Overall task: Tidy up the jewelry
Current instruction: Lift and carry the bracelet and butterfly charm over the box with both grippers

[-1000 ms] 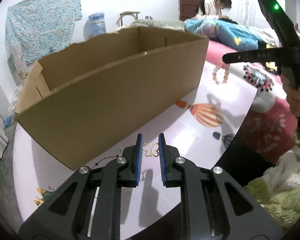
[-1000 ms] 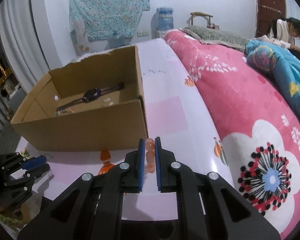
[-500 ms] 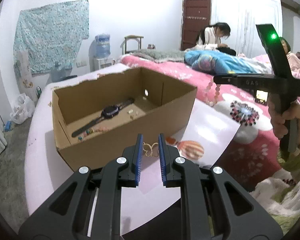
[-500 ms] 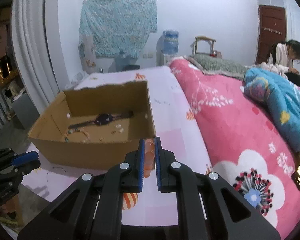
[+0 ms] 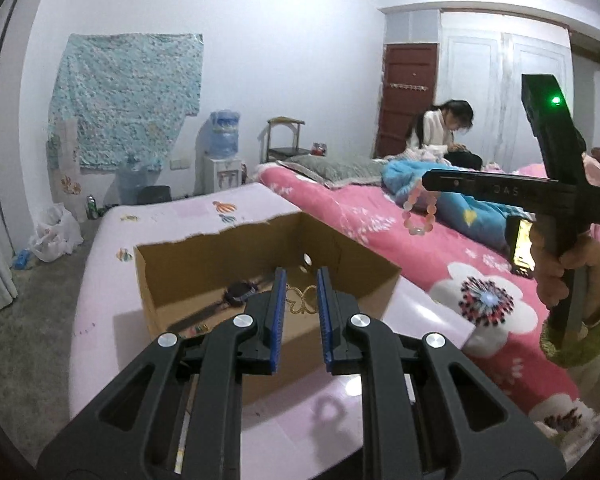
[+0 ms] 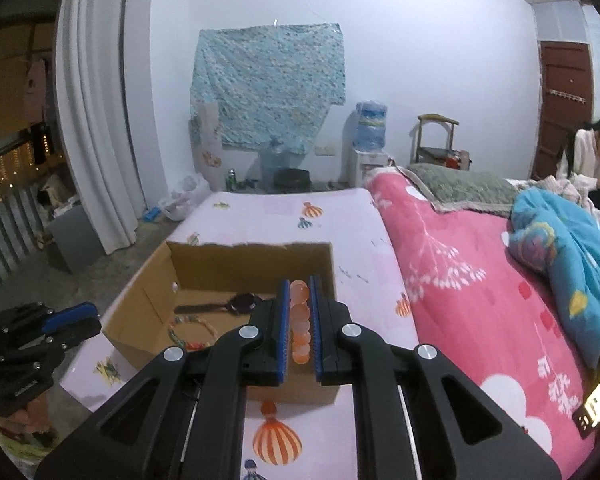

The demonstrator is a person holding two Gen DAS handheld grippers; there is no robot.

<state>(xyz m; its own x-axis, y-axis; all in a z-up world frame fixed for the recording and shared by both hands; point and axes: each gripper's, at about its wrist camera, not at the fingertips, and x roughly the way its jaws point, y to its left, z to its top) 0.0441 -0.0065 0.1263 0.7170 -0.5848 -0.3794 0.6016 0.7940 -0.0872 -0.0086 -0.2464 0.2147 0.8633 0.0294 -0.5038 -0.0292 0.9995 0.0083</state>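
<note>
My left gripper (image 5: 301,276) is shut on a gold butterfly-shaped ornament (image 5: 302,300), held in the air over the near wall of an open cardboard box (image 5: 220,236). My right gripper (image 6: 300,284) is shut on a pink bead bracelet (image 6: 300,320) above the same box (image 6: 148,300). In the left wrist view the right gripper (image 5: 426,180) shows at the right, with the bracelet (image 5: 418,216) dangling from it. A black watch (image 6: 242,304) and a beaded loop (image 6: 192,330) lie on the box floor. The left gripper (image 6: 96,322) appears at the left edge of the right wrist view.
The box stands on a pale sheet printed with balloons (image 6: 276,440). A pink flowered blanket (image 6: 480,320) and a blue quilt (image 6: 572,272) cover the bed to the right. A person (image 5: 444,132) sits at the far end. A lit phone (image 5: 524,248) lies near the right hand.
Both grippers have risen and tilted, each keeping its piece of jewelry. The box now sits lower in both views and its floor with the watch is in sight.
</note>
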